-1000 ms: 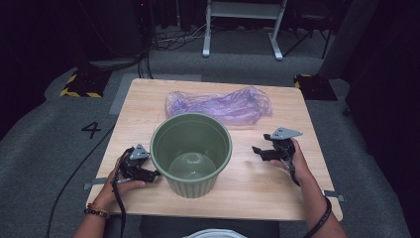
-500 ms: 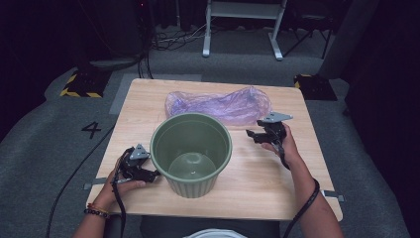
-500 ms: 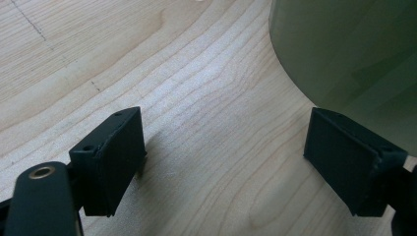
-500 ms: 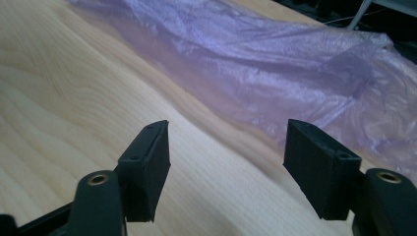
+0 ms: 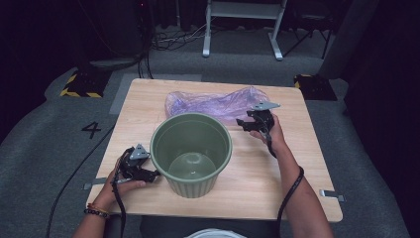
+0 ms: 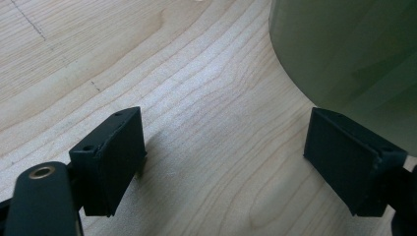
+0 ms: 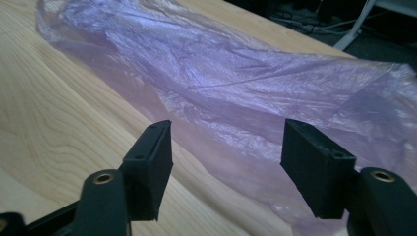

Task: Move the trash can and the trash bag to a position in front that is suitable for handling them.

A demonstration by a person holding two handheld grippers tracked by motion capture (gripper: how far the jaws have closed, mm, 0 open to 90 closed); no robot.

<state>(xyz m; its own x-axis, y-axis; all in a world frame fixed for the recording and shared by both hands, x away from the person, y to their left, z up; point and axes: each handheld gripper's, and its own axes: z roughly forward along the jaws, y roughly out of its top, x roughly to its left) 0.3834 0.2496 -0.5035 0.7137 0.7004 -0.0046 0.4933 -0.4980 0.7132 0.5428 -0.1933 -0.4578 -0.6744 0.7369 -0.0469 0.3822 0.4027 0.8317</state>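
Jaws on your right gripper [image 5: 249,122] stand apart with nothing pinched between them, and they have just been closing. In the right gripper view that gripper [image 7: 226,169] points at the near edge of the purple plastic bag [image 7: 255,98], whose thin film lies just past the pads on the wood; whether a pad touches it you cannot tell. From the high view your right hand [image 5: 270,134] sits right of the green bucket [image 5: 192,151], and the bag [image 5: 213,103] lies crumpled and flat across the far middle of the table [image 5: 297,168], just behind the bucket.

Your left gripper [image 5: 143,171] rests near the left front corner, released, jaws wide with only bare wood between them. In the left gripper view its right pad [image 6: 344,162] stands just beside the bucket's wall [image 6: 354,54]. The bucket stands upright at the table's middle, toward the near edge.
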